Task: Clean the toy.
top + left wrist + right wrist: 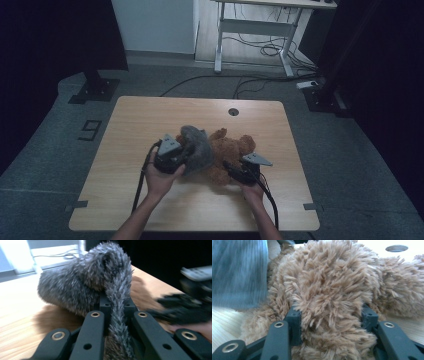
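Brown fluffy plush teddy bear [227, 152] lies mid-table on the light wooden table [150, 115], slightly right of centre, with a grey furry fabric garment [196, 147], like a small hood or jacket, draped over its left part. Left gripper [184, 161] is clamped tight on a thin strip of the grey fur, jaws nearly together, with the rest bunched just beyond them in the left gripper view [85, 285]. Right gripper [231, 169] pins a thick limb of the bear [329, 297], the jaws part-way apart with plush filling the gap.

Judgement: mid-task, probably undressing or dressing the bear; the grey piece sits loose on the bear, neither properly on nor clear. Left to do: pull it free or seat it, then release.
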A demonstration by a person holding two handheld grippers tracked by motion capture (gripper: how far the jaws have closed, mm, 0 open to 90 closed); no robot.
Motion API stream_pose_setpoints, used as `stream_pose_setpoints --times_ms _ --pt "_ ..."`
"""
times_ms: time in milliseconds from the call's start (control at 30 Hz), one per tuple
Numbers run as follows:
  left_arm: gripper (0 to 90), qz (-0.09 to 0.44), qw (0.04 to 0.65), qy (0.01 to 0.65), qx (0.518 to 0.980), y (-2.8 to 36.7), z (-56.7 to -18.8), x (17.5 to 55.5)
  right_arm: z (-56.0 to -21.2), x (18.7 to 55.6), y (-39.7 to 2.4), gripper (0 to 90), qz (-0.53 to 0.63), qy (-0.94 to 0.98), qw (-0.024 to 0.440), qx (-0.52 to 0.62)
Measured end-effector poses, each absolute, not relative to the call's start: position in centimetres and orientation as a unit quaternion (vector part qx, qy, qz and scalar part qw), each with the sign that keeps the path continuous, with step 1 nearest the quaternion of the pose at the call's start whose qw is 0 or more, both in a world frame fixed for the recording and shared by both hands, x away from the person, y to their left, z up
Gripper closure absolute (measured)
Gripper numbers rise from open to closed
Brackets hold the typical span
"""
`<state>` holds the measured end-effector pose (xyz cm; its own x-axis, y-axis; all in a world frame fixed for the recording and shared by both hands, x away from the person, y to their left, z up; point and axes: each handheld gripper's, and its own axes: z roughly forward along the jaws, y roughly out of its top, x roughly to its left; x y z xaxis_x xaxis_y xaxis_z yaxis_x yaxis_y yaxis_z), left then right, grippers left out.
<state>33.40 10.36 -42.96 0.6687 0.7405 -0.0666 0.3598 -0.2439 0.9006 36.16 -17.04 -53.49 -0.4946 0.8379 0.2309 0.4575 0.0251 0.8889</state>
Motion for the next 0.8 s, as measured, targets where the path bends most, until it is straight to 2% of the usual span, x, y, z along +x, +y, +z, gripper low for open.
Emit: stream_pose_setpoints --times_ms 133,300,567,800 --pt "83.5 0.152 0.466 0.369 0.790 9.4 -46.6 33.8 -53.5 36.1 -17.2 49.5 0.521 0.693 0.180 0.465" --pt "83.6 0.118 0.457 0.410 0.780 12.2 -49.3 34.9 -53.6 36.1 -17.1 49.2 0.520 0.697 0.180 0.460" --pt "83.2 0.133 0.435 0.458 0.764 16.4 -50.3 35.0 -53.6 36.0 -17.2 49.3 0.523 0.699 0.180 0.454" --pt "83.1 0.172 0.357 0.476 0.785 16.7 -51.6 36.7 -53.7 35.9 -17.1 49.3 0.523 0.697 0.186 0.453"
